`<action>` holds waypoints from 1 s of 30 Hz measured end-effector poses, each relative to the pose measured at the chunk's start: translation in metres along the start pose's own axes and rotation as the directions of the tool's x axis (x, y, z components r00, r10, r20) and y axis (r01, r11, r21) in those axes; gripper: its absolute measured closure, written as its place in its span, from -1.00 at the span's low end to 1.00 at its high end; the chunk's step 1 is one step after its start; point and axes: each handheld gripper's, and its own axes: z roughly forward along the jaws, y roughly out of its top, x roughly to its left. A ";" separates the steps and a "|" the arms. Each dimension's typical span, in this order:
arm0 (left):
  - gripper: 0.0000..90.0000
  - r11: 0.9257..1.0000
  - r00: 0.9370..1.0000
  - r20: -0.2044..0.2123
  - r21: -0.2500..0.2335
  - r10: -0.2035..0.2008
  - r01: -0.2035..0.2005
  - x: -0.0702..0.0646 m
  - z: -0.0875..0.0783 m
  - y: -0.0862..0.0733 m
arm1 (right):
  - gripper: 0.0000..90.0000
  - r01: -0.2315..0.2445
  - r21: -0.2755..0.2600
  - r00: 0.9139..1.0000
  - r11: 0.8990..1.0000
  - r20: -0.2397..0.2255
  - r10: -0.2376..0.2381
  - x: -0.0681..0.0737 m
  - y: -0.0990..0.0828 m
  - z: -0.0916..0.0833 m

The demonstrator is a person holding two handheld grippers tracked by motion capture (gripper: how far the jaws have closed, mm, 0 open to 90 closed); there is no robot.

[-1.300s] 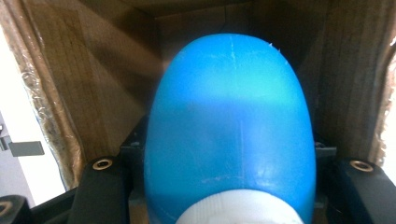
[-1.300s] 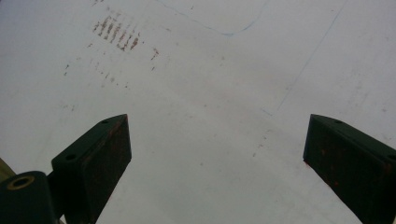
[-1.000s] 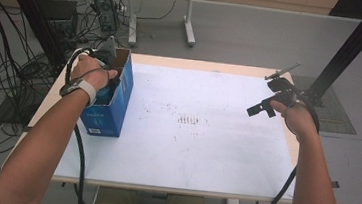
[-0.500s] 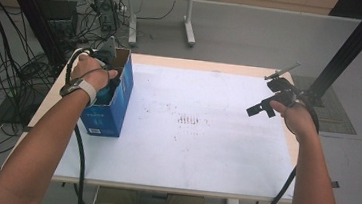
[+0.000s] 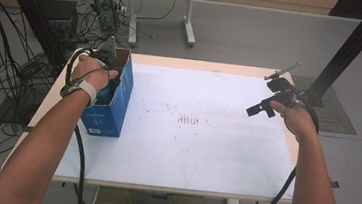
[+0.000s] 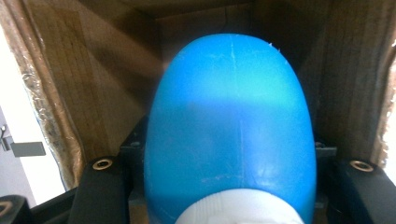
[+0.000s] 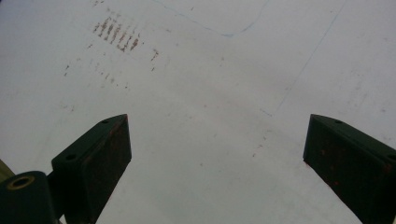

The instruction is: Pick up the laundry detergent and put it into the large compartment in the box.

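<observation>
At the left of the high view, the left gripper (image 5: 107, 77) grasps a blue bottle (image 6: 231, 130) inside the blue box (image 5: 113, 106), so lifting it straight out seems next, while the right gripper (image 7: 217, 154) hangs released at the right.

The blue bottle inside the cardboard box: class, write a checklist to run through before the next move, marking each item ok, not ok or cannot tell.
1. Left gripper shut on the blue bottle: ok.
2. Bottle is inside the cardboard box: ok.
3. White cap fitted on the bottle: ok; tightness cannot tell.
4. Box standing on the table: ok.
5. Right gripper open, holding nothing: ok.
6. Bottle's base resting on the box floor: cannot tell.
</observation>
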 end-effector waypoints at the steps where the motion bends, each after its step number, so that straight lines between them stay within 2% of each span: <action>1: -0.15 1.000 1.000 0.000 0.000 0.000 0.000 0.000 0.000 0.000 | -0.84 0.000 0.000 1.000 1.000 0.000 0.000 0.000 0.000 0.000; 30: -0.15 1.000 1.000 0.002 -0.008 0.008 -0.008 0.000 0.000 0.000 | -0.84 -0.006 0.002 1.000 1.000 -0.006 0.006 -0.001 -0.001 0.001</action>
